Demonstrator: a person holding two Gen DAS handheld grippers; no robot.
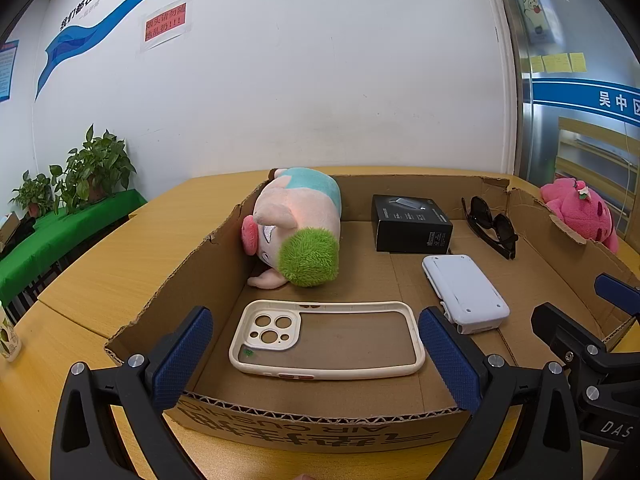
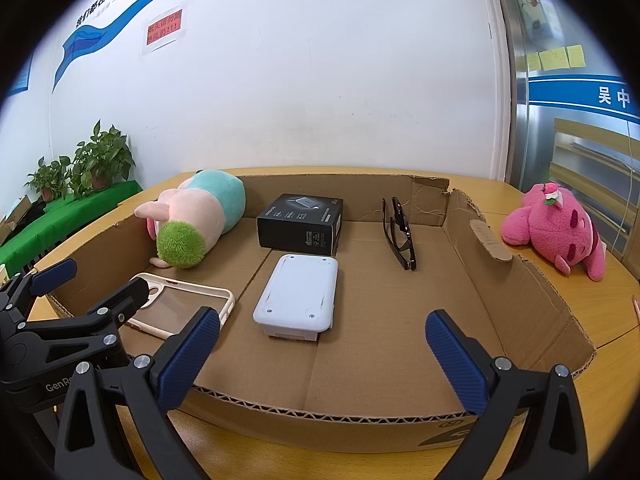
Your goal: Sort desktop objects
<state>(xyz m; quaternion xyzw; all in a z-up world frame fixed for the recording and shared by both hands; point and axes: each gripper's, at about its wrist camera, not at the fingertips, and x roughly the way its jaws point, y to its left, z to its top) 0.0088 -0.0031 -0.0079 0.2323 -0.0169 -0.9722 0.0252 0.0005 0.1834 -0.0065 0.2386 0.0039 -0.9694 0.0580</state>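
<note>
A shallow cardboard box (image 1: 400, 404) with torn walls rests on the wooden surface (image 1: 120, 260).

Contents of the box, left wrist view, clock positions taken from the box floor centre:
- Phone case (image 1: 326, 340), cream, at 6 o'clock, lying flat with the camera cutout to the left.
- Pig plush (image 1: 298, 226), pink with a green tuft and teal back, at 10 o'clock, against the left wall.
- Black carton (image 1: 410, 224) at 12 o'clock, near the rear wall.
- White device (image 1: 464, 292) at 3 o'clock, underside up, just in front of the black carton.
- Sunglasses (image 1: 490, 222) at 2 o'clock, folded, near the torn rear corner.

A pink plush (image 2: 556, 226) lies on the surface outside the right wall of the box, well apart from the contents.

Left gripper (image 1: 316, 364): fingers released, spread wide, empty, above the near wall. The phone case lies between them in this view; contact with it cannot be told.

Right gripper (image 2: 324, 354): fingers released, spread wide, empty, above the near wall, facing the bare box floor at 5 o'clock of the white device.

Potted plants (image 1: 86, 170) stand on a green-covered table at 9 o'clock.
</note>
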